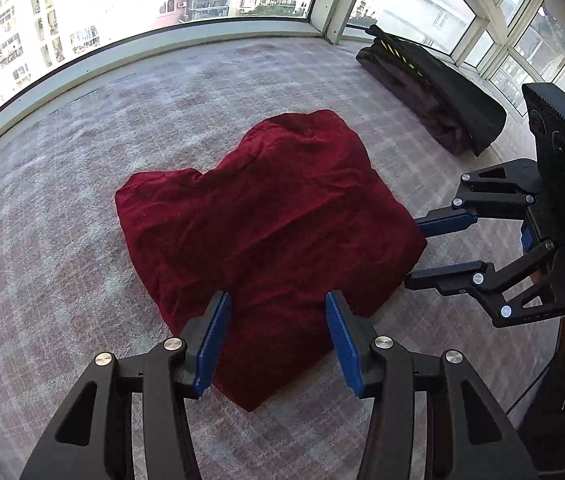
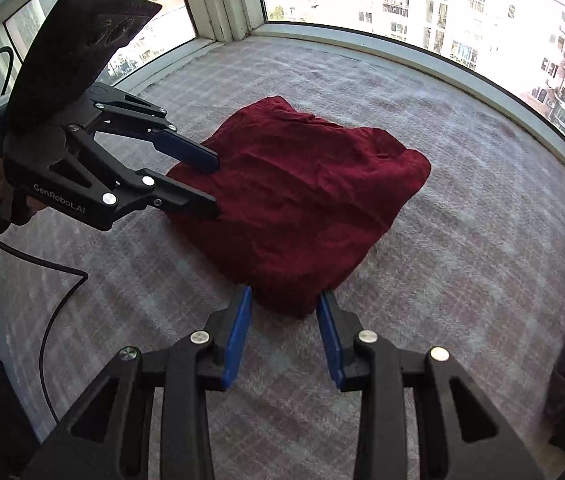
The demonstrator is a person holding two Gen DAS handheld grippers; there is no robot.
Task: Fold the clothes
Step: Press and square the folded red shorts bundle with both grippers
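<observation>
Left wrist view: red garment (image 1: 266, 220) lies in a loose, partly folded bundle on the checked carpet (image 1: 62, 220), mid-frame, well apart from the windows (image 1: 82, 12).
Right wrist view: same garment (image 2: 302, 200), its near corner sitting just in front of this gripper's pads.
Left gripper (image 1: 278, 344): jaws about half open, pads either side of the near edge of the cloth, not pressing on it; nothing gripped. Seen from the other camera too (image 2: 214, 184), tips at the bundle's left edge.
Right gripper (image 2: 284, 340): jaws narrower than the left's yet clearly parted, corner of the cloth near the gap, no pinch visible. In the left view (image 1: 418, 252) its fingers reach the bundle's right side; contact there cannot be told.
Other clothes: dark folded pile (image 1: 434, 92) by the far window, well apart.
Handling: judged soft, limp, light; creases and drapes, will sag and drag on carpet if lifted by one point; not fragile, not slippery.
Where to grip: judged best at two corners or along one hem, one gripper each, pinching a single layer edge, not the bulk.
Risk: catching several layers at once, or snagging carpet pile under the pads.
</observation>
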